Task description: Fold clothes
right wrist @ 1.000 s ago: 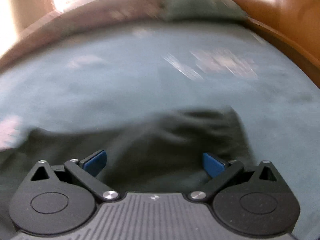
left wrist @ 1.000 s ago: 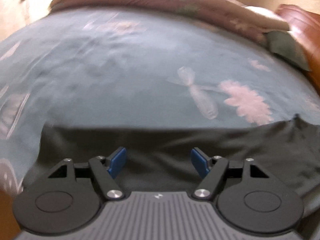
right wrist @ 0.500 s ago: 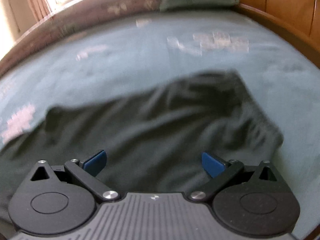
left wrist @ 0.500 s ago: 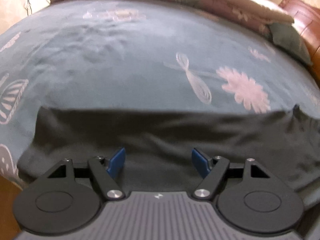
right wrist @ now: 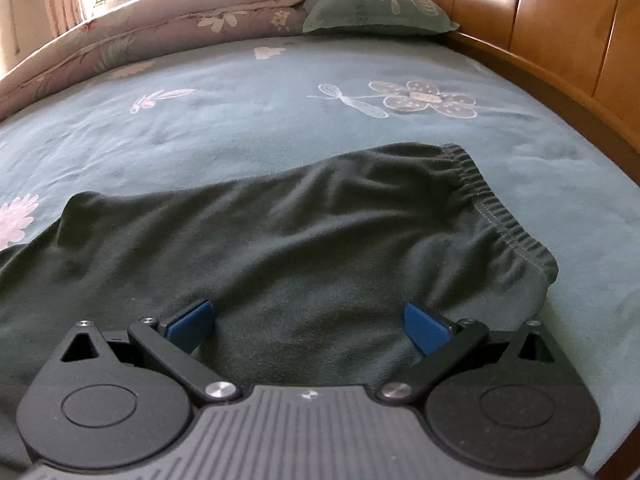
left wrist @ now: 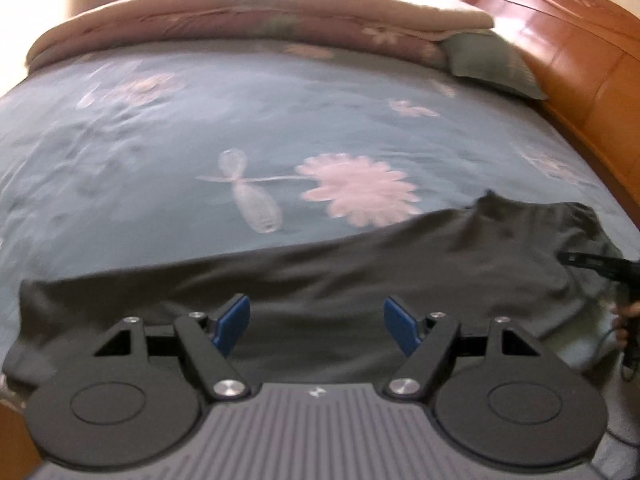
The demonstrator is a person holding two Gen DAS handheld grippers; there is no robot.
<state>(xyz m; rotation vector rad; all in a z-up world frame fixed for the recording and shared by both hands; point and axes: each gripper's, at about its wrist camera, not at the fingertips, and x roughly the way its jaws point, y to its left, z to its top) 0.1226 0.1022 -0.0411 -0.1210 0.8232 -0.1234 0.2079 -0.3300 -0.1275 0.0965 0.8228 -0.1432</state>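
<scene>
1. Since a second ago, both wrist views have pulled back and steadied: the dark grey trousers (right wrist: pixel 304 232) now fill more of the right view, with the elastic waistband (right wrist: pixel 496 208) sharp where it was a blur before, and the left view takes in more of the bed beyond the cloth.
2. The trousers lie spread across the near part of the bed, lengthwise from left to right, with the gathered waistband at the right end and the leg (left wrist: pixel 280 284) running off toward the left.
3. The cloth is loosely wrinkled, with a raised fold along its far edge.
4. The left gripper (left wrist: pixel 316 322) hovers over the leg part with its blue pads (left wrist: pixel 232 322) set wide apart, released and holding nothing.
5. The right gripper (right wrist: pixel 308 324) is over the waist part, also spread wide and empty, its right pad (right wrist: pixel 424 326) near the trousers' right edge.
6. In the left view, the other handheld device (left wrist: pixel 592 266) and part of a hand (left wrist: pixel 626 320) show at the right edge, over the waist end.
7. Under the garment is a blue-green bedspread (right wrist: pixel 248 92) with pale flower (left wrist: pixel 356 188) and dragonfly motifs.
8. A folded pink floral quilt (left wrist: pixel 248 16) lies along the far side.
9. A green pillow (right wrist: pixel 372 4) rests against the wooden headboard (right wrist: pixel 560 36) at the right.
</scene>
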